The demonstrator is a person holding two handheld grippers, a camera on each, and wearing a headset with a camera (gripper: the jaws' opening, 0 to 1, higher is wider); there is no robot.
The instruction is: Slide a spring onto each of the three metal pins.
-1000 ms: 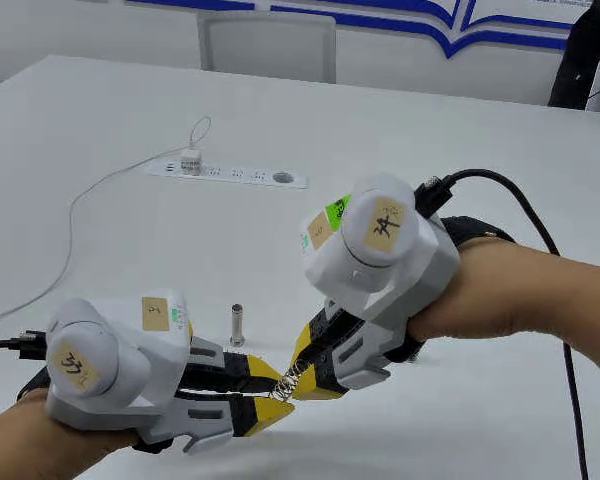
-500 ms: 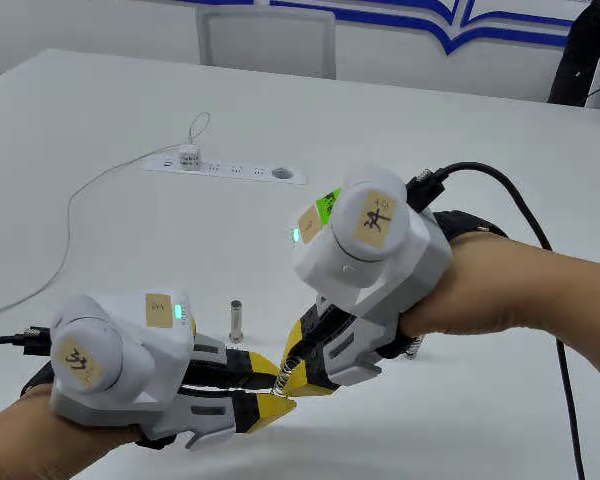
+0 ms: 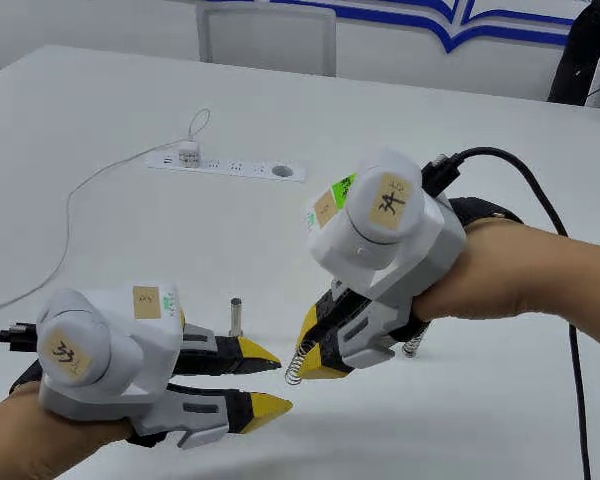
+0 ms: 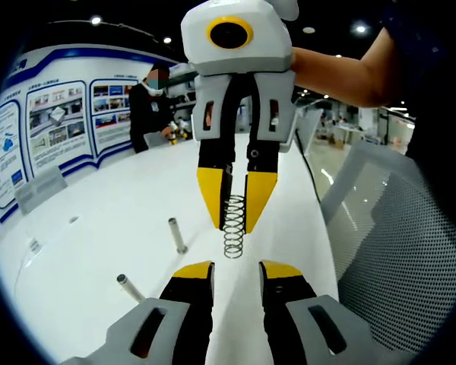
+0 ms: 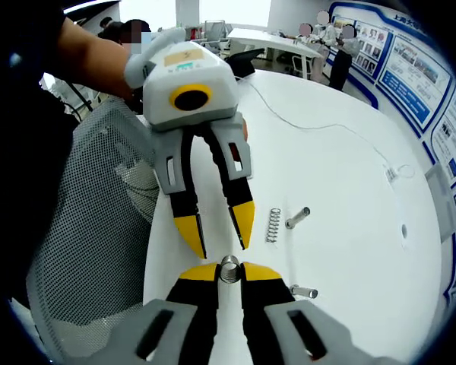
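Since the earlier frames the white left gripper (image 3: 283,384) with yellow-tipped black jaws has drawn back from the small coiled wire spring (image 3: 297,364). Its jaws, then nearly together at the coil, now stand spread and hold nothing, just short of the spring's free end. The white right gripper (image 3: 306,358), angled downward from the right, pinches the spring's upper part between its yellow jaw tips, so the rest of the coil sticks out beyond them. In the left gripper view the spring points toward the gap between the left jaws; in the right gripper view it shows end-on between the right jaws. Just behind the left gripper a short grey metal pin (image 3: 236,317) stands upright on the white table (image 3: 100,130). A second loose spring (image 3: 412,345) lies by the hand that holds the right gripper. The right gripper view shows a loose spring lying just beside one pin, with another pin nearer the right jaws; whether either is the upright pin I cannot tell. Farther back a white power strip (image 3: 225,168) with a thin white cable (image 3: 80,205) lies on the table
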